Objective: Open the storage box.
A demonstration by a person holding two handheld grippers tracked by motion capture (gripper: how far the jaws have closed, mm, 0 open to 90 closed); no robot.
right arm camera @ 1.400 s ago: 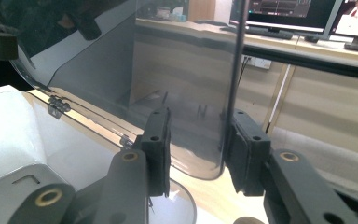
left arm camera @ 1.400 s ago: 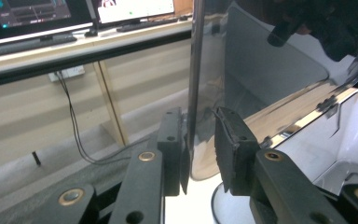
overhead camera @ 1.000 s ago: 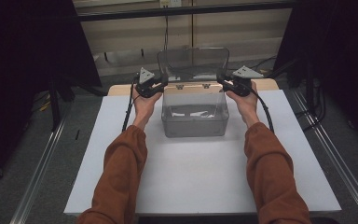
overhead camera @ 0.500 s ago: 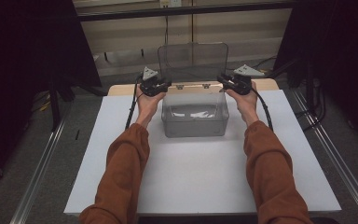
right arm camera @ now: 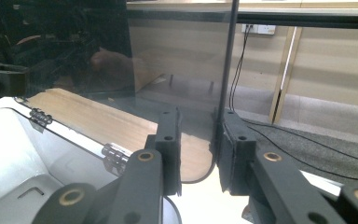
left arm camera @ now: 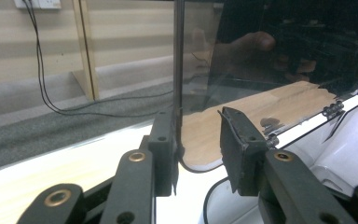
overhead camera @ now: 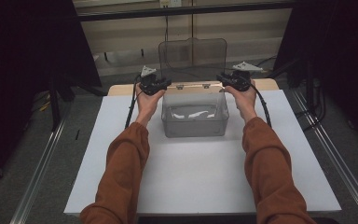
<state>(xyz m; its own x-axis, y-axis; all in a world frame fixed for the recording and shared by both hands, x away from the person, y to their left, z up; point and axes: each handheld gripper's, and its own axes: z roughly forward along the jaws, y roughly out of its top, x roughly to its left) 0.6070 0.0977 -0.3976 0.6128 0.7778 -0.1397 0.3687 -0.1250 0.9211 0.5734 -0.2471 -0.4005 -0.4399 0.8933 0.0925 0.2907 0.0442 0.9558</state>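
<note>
You have the clear box [overhead camera: 195, 122] sitting toward the far side of the white counter [overhead camera: 196, 177], and its hinged lid [overhead camera: 192, 56] stands upright above the back wall. Each side edge of that lid sits inside a pair of tongs, which looks like the reason your hands flank the box evenly: the lid is propped from both sides so it can't twist on its hinges.

The left tongs [overhead camera: 167, 84] are apart. In the left gripper view the lid's edge lies against one jaw while the other stands clear of it. The right tongs [overhead camera: 220, 77] are the same, parted with the edge against one jaw only — so neither pair is clamped.

By count there is one box, one lid, two small hinges [right arm camera: 114, 156] and two pairs of tongs.
</note>
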